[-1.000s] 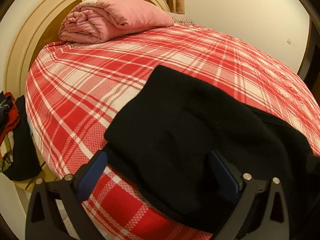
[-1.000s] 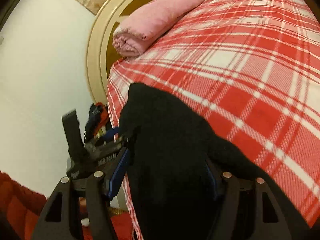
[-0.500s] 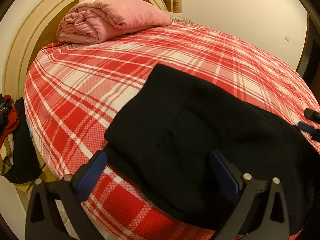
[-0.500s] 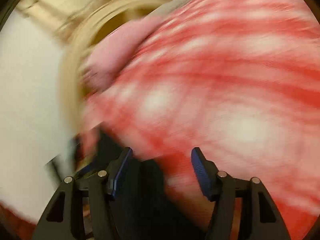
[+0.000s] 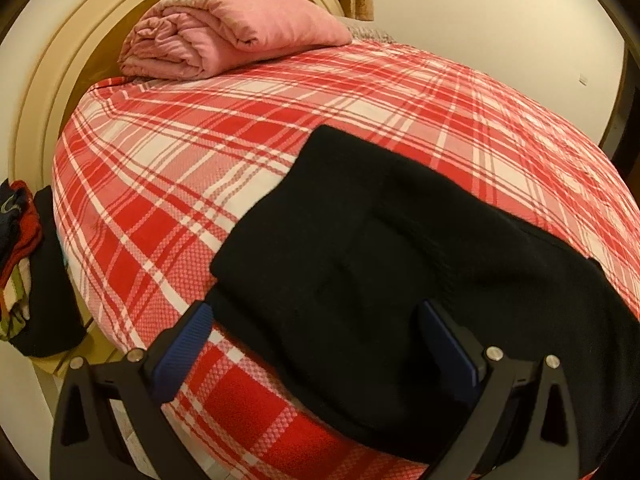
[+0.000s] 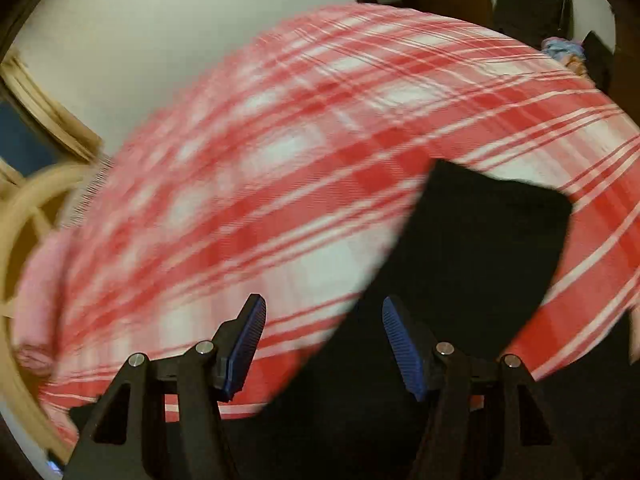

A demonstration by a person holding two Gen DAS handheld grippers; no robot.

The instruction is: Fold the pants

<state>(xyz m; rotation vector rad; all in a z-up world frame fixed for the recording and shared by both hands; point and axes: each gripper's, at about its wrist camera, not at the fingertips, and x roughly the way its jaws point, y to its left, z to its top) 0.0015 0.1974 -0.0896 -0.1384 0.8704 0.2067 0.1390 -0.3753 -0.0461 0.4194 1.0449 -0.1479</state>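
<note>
Spread over the near edge of the bed with the red-and-white plaid cover (image 5: 280, 168): black fabric pants (image 5: 380, 264), folded into a thick dark slab, one end reaching toward the middle of the bed, the other draped off the near edge. At the head end, against the cream arched headboard (image 5: 44, 92): a rolled pink blanket (image 5: 224, 36). Beside the head-end corner, off the bed: a heap of dark and red clothes (image 5: 24, 264).

No container anywhere in either view.

Against a second ago: right gripper (image 6: 324, 340) no longer astride the pants near the head-end corner, now swung far along the bed and rolled, looking toward the foot end; jaws narrowed a little just before, nothing between them now. Flat squared end of the pants (image 6: 492, 232) visible ahead and to the right of its blue ribbed pads (image 6: 400, 340). Heavy motion blur across that view, so probably clear of the cloth, though contact at the lower edge not certain.

Left gripper (image 5: 320, 332) unmoved, tilted steeply down over the near edge, jaws wide apart, blue pads (image 5: 188, 340) straddling the near corner of the folded pants without pinching it.
</note>
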